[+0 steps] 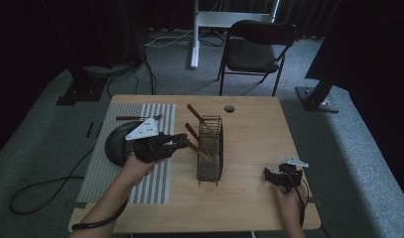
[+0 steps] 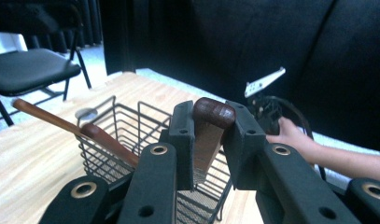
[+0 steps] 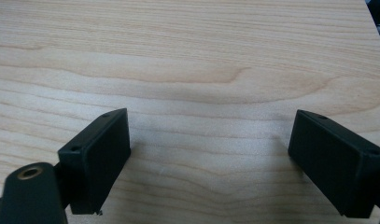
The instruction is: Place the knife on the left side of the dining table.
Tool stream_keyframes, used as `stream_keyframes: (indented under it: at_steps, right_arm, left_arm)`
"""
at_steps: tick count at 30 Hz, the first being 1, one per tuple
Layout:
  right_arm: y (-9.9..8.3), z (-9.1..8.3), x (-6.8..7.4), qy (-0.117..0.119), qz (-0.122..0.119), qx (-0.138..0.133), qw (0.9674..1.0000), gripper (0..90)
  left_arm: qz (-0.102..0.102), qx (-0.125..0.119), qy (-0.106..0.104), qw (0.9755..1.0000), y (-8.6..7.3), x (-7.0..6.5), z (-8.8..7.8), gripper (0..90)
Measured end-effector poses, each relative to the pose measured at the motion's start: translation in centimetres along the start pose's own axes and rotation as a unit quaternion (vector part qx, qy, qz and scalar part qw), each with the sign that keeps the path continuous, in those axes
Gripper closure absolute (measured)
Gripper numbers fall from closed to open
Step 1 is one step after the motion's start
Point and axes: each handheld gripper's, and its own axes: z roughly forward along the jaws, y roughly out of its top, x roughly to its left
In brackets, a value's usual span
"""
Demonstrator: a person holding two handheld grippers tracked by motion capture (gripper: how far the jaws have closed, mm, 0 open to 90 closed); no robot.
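My left gripper [image 1: 181, 141] is shut on the rounded end of a brown-handled utensil [image 2: 214, 112], just left of a black wire basket [image 1: 210, 148]. In the left gripper view the handle [image 2: 204, 149] runs down between the jaws, above the basket [image 2: 131, 126]. Two more brown-handled utensils [image 1: 194, 114] [image 1: 191, 131] lean out of the basket toward the left. My right gripper [image 1: 270, 174] sits low over the table's right front with its jaws wide apart. In the right gripper view only bare wood lies between the jaws of that gripper [image 3: 208, 163].
A grey striped mat [image 1: 152, 183] covers the table's left part, with a dark round plate [image 1: 116, 144] on it. A slim utensil [image 1: 135, 118] lies at the mat's far end. A small round cap [image 1: 230, 108] sits near the far edge. A black chair [image 1: 256, 47] stands behind the table.
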Motion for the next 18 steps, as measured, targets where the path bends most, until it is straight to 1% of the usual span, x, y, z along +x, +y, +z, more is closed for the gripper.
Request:
stream_keyframes:
  at_steps: [2, 3, 4, 5, 6, 7, 9, 10, 11, 12, 14, 15, 16, 17, 18]
  right_arm:
    - [0.0, 0.0, 0.0, 0.0, 0.0, 0.0, 1.0, 11.8]
    - [0.0, 0.0, 0.0, 0.0, 0.0, 0.0, 1.0, 11.8]
    - [0.0, 0.0, 0.0, 0.0, 0.0, 0.0, 1.0, 11.8]
    - [0.0, 0.0, 0.0, 0.0, 0.0, 0.0, 1.0, 11.8]
    - [0.0, 0.0, 0.0, 0.0, 0.0, 0.0, 1.0, 11.8]
    - [0.0, 0.0, 0.0, 0.0, 0.0, 0.0, 1.0, 11.8]
    - [0.0, 0.0, 0.0, 0.0, 0.0, 0.0, 1.0, 11.8]
    - [0.0, 0.0, 0.0, 0.0, 0.0, 0.0, 1.0, 11.8]
    - [0.0, 0.0, 0.0, 0.0, 0.0, 0.0, 1.0, 11.8]
    - [0.0, 0.0, 0.0, 0.0, 0.0, 0.0, 1.0, 11.8]
    - [0.0, 0.0, 0.0, 0.0, 0.0, 0.0, 1.0, 11.8]
    - [0.0, 0.0, 0.0, 0.0, 0.0, 0.0, 1.0, 11.8]
    - [0.0, 0.0, 0.0, 0.0, 0.0, -0.001, 1.0, 11.9]
    - [0.0, 0.0, 0.0, 0.0, 0.0, -0.001, 1.0, 11.8]
    - [0.0, 0.0, 0.0, 0.0, 0.0, -0.001, 1.0, 11.8]
  left_arm:
    - [0.0, -0.002, 0.0, 1.0, 0.1, 0.0, -0.2, 75.3]
    - [0.006, -0.003, 0.003, 1.0, 0.3, -0.2, -0.8, 75.3]
    - [0.007, -0.011, 0.008, 0.9999, 0.5, -0.2, -1.5, 75.3]
    - [0.007, -0.011, 0.008, 0.9999, 0.5, -0.2, -1.5, 75.3]
    - [0.008, -0.018, 0.012, 0.9997, 0.7, -0.2, -2.3, 75.3]
    - [0.008, -0.018, 0.012, 0.9997, 0.7, -0.2, -2.3, 75.3]
    - [0.004, -0.023, 0.012, 0.9997, 0.8, -0.1, -3.0, 75.3]
    - [0.004, -0.028, 0.019, 0.9994, 0.8, -0.1, -3.5, 75.3]
    - [0.005, -0.029, 0.018, 0.9994, 0.9, -0.1, -4.0, 75.3]
    - [0.006, -0.031, 0.024, 0.9992, 0.9, -0.1, -4.3, 75.3]
    - [0.008, -0.029, 0.023, 0.9993, 0.9, -0.1, -4.9, 75.3]
    - [0.008, -0.029, 0.023, 0.9993, 0.9, -0.1, -4.9, 75.3]
    - [0.01, -0.029, 0.033, 0.999, 0.8, 0.0, -5.6, 75.3]
    - [0.009, -0.03, 0.032, 0.999, 0.7, 0.1, -5.9, 75.3]
    - [0.006, -0.032, 0.04, 0.9987, 0.5, 0.2, -6.3, 75.3]
